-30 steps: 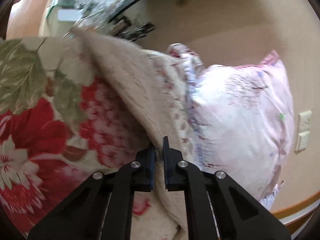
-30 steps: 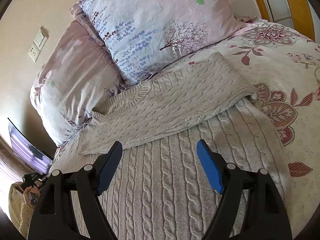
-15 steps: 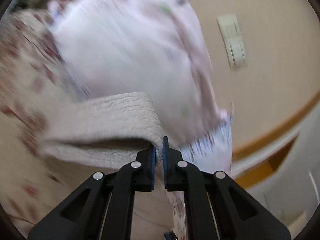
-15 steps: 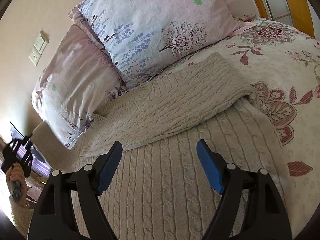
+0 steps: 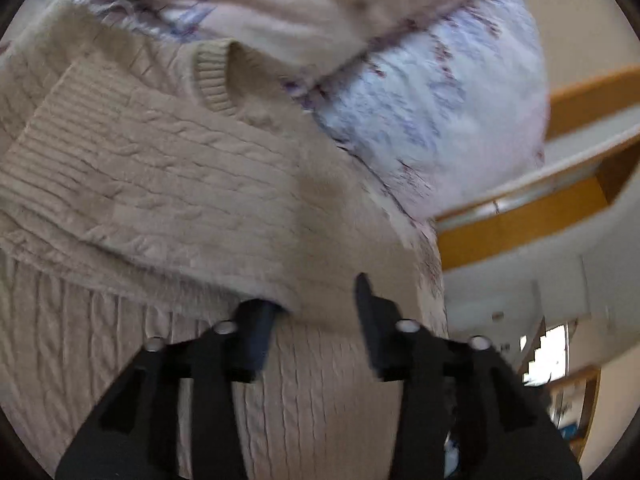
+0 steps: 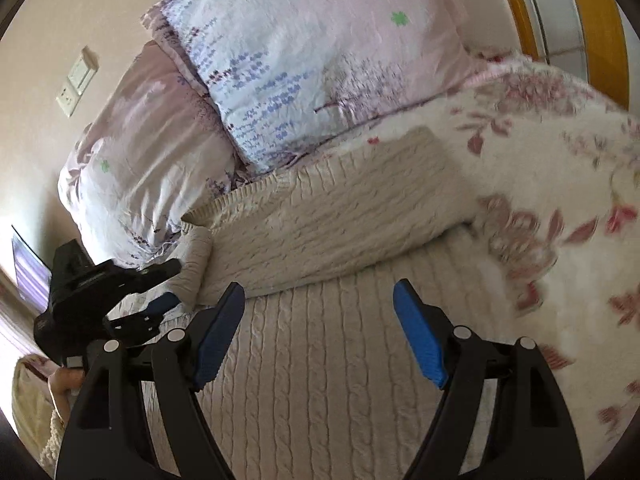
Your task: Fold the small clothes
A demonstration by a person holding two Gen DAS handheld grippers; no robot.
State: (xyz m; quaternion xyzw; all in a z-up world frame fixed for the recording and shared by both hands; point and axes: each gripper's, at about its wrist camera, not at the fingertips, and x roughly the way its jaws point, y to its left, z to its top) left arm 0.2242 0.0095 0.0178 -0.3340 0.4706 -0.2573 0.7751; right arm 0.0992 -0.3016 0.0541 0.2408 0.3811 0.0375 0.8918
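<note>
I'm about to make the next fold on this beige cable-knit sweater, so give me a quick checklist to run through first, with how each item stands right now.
1. Left gripper letting go of the sleeve: jaws are opening, knit edge between them; not ok yet.
2. Left sleeve folded across the beige cable-knit sweater: ok.
3. Right sleeve folded across: ok.
4. Right gripper open, holding nothing, over the sweater body: ok.
5. Ribbed collar clear of the floral pillows: not ok, it lies against them.
6. Hem flat: cannot tell, out of view.
</note>
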